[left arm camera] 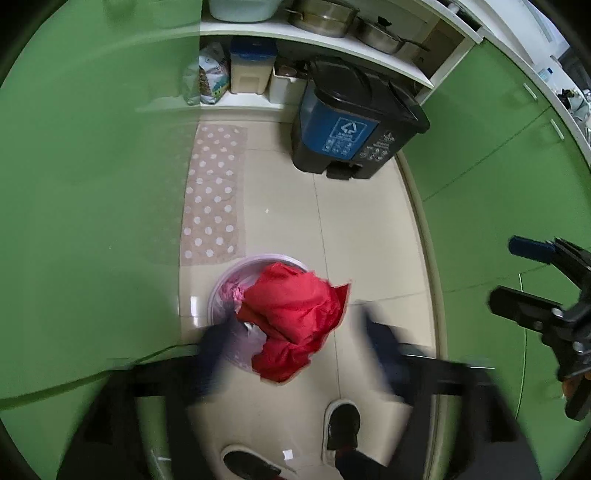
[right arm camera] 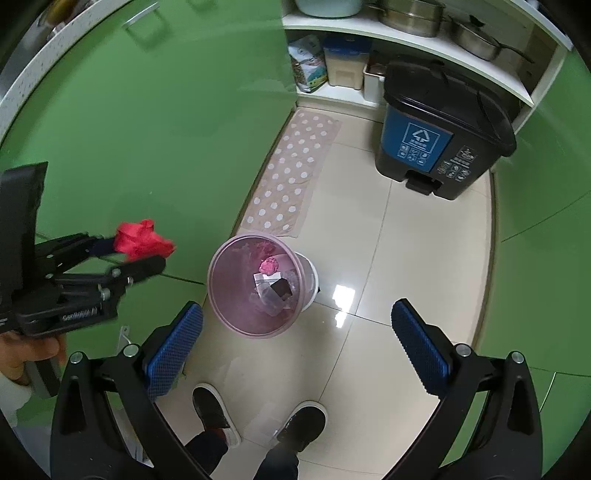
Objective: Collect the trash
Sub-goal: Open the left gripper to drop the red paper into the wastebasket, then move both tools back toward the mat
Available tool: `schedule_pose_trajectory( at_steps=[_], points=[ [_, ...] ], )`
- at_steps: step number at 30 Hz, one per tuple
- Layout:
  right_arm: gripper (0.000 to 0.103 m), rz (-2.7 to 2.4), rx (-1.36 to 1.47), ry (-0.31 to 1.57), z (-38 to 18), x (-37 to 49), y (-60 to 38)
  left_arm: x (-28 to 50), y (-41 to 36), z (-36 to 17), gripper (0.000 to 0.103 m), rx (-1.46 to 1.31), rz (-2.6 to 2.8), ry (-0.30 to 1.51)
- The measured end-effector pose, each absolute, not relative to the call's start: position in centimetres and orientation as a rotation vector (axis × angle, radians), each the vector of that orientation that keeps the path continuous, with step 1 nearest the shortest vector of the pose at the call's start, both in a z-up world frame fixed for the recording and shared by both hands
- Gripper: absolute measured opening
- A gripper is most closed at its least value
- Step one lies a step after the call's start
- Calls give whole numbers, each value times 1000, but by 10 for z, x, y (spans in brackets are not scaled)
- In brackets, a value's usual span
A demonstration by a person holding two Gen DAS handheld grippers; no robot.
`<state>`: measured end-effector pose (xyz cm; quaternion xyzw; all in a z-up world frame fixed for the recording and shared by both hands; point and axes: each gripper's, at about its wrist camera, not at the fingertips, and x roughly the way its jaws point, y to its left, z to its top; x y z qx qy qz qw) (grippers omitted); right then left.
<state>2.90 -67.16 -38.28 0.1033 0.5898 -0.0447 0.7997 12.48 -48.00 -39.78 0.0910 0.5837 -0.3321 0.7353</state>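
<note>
A crumpled red paper (left arm camera: 291, 314) hangs in the air over a pale pink waste bin (left arm camera: 225, 291) on the tiled floor. My left gripper (left arm camera: 291, 339) is blurred, with its fingers wide apart on either side of the paper. In the right wrist view the left gripper (right arm camera: 144, 254) is to the left of the bin (right arm camera: 221, 306) with the red paper (right arm camera: 142, 238) at its tips. The bin holds a pink wad (right arm camera: 269, 265) and other scraps. My right gripper (right arm camera: 295, 343) is open and empty above the floor in front of the bin.
A black and blue pedal bin (right arm camera: 439, 136) stands by the white shelves (right arm camera: 369, 27) at the back. A dotted mat (right arm camera: 291, 177) lies along the green cabinets (right arm camera: 147, 129). Two shoes (right arm camera: 258, 417) stand on the floor under the grippers.
</note>
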Motion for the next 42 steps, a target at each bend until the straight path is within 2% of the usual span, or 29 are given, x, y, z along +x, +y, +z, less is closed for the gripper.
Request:
schedule_pose_trajectory(
  at_steps=[9, 15, 20, 32, 42],
  points=[
    [100, -95, 228, 1270, -382, 23, -677, 125, -481, -406, 97, 204, -687, 1321],
    [100, -83, 229, 1275, -367, 20, -670, 116, -471, -380, 97, 195, -656, 1325],
    [100, -63, 205, 1277, -322, 5, -653, 97, -460, -323, 97, 173, -650, 1302],
    [100, 31, 121, 1200, -165, -33, -595, 47, -395, -159, 97, 109, -560, 1169],
    [100, 262, 7, 1083, -76, -34, -499, 13, -279, -74, 97, -30, -344, 1059]
  ],
)
